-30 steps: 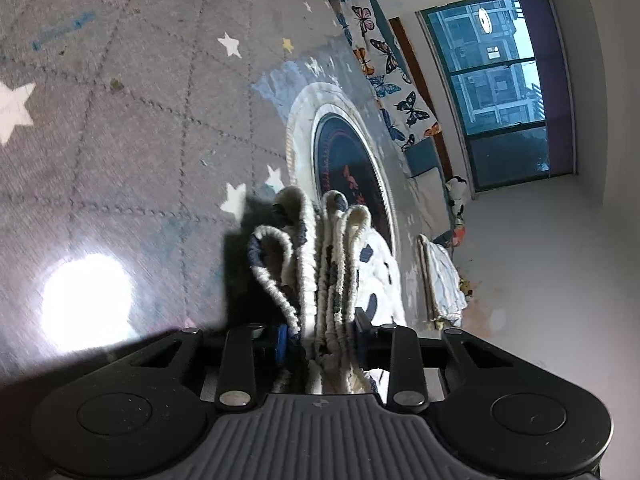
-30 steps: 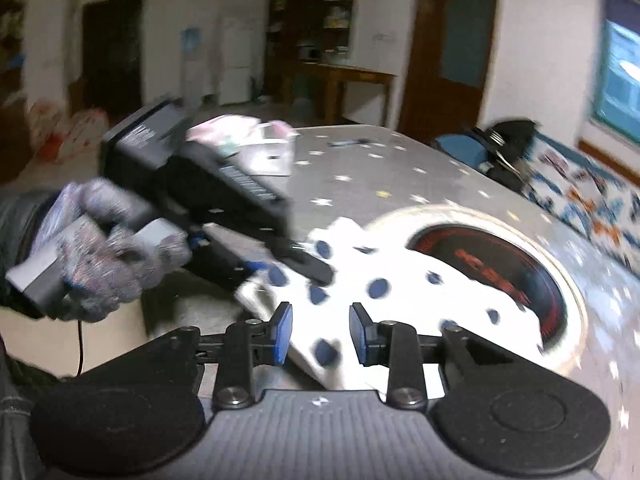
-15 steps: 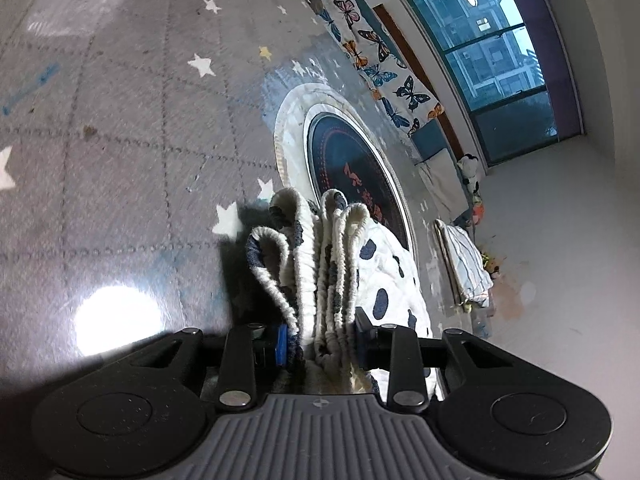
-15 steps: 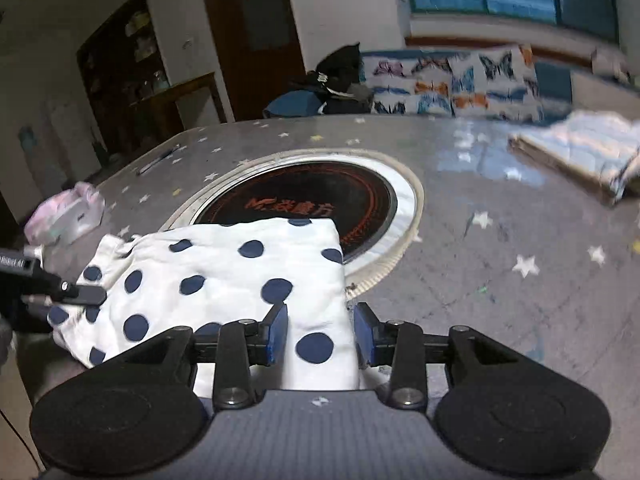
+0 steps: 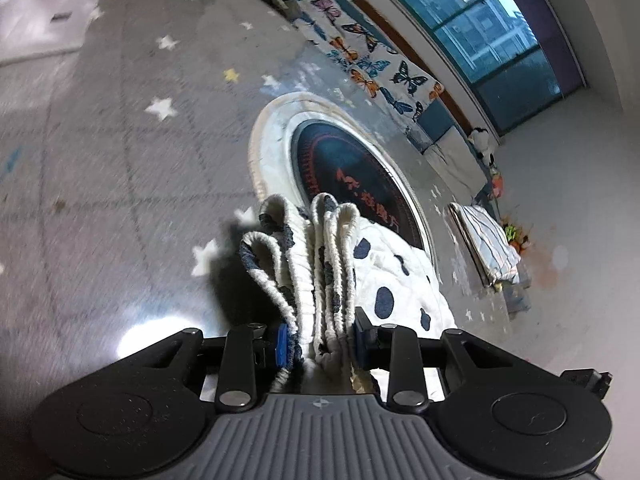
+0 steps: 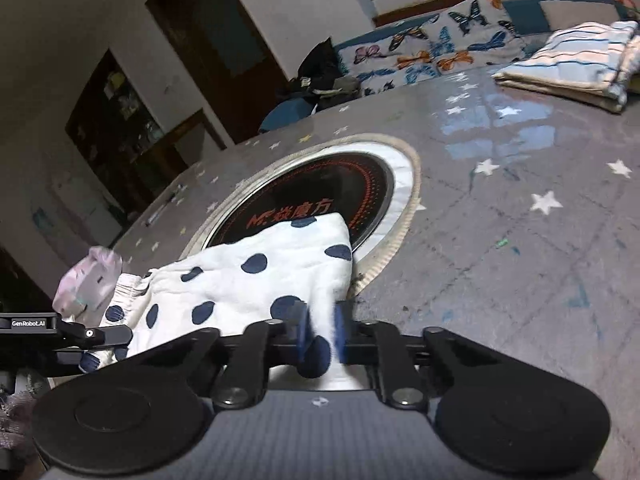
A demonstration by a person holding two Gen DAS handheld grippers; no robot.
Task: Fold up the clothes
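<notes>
The white garment with navy dots [image 6: 256,280] lies on the near part of the grey star-patterned table [image 6: 520,240], its far edge over the round cooktop [image 6: 320,196]. The right gripper [image 6: 322,328], angled downward, is pinched tight on the garment's near right corner. The left gripper [image 5: 320,340], also tilted down, clamps the bunched elastic waistband. Only the right view shows a person's gloved hand [image 6: 16,420] at far left; a folded striped cloth [image 6: 576,64] rests far right.

You've got a blue-lit window [image 5: 486,28] over the butterfly-print sofa [image 6: 432,58], dark wooden door [image 6: 224,52] to its left.
</notes>
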